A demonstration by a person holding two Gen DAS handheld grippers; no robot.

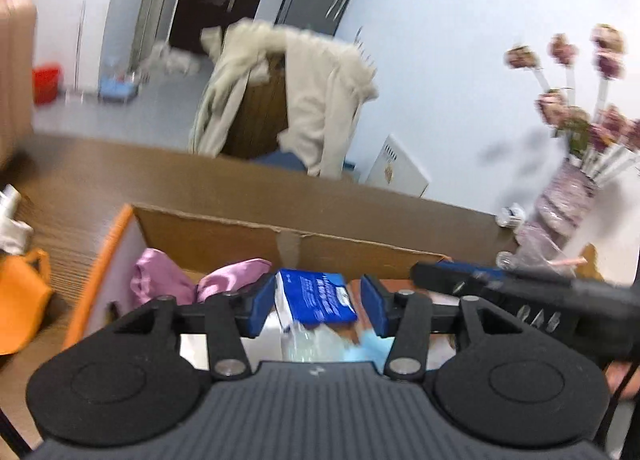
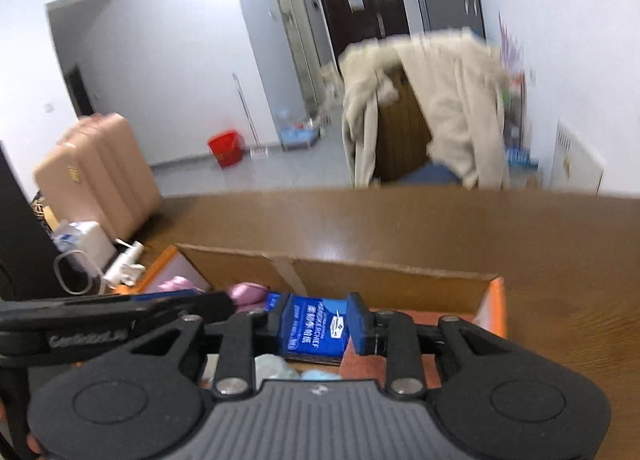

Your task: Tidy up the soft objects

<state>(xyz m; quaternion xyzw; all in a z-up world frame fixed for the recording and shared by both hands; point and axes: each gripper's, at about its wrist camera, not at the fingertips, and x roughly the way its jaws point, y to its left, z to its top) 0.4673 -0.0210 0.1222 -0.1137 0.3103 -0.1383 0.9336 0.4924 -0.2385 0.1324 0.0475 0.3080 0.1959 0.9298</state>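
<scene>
Box: a brown cardboard box (image 1: 224, 236) with orange sides sits on a wooden table (image 1: 120, 179). Both grippers hang over it.
Blue pack: a blue tissue pack (image 1: 316, 296) with white writing is over the inside of the box, between the fingers of both grippers.
Left gripper: the left gripper (image 1: 318, 308) has its blue pads apart. One pad is at the pack's edge, and there is a gap on the other side. It is let go, not squeezing.
Right gripper: the right gripper (image 2: 318, 326) has its blue pads right by the sides of the pack (image 2: 316, 330). I cannot tell if they press it.
Pink cloth: a soft pink cloth (image 1: 168, 280) lies in the box, at the left end.
Light blue thing: something soft and light blue (image 1: 370, 346) lies low in the box.
Far away: a cream coat (image 1: 320, 99) hangs on a chair behind the table. A vase of flowers (image 1: 568, 187) stands on the right.
</scene>
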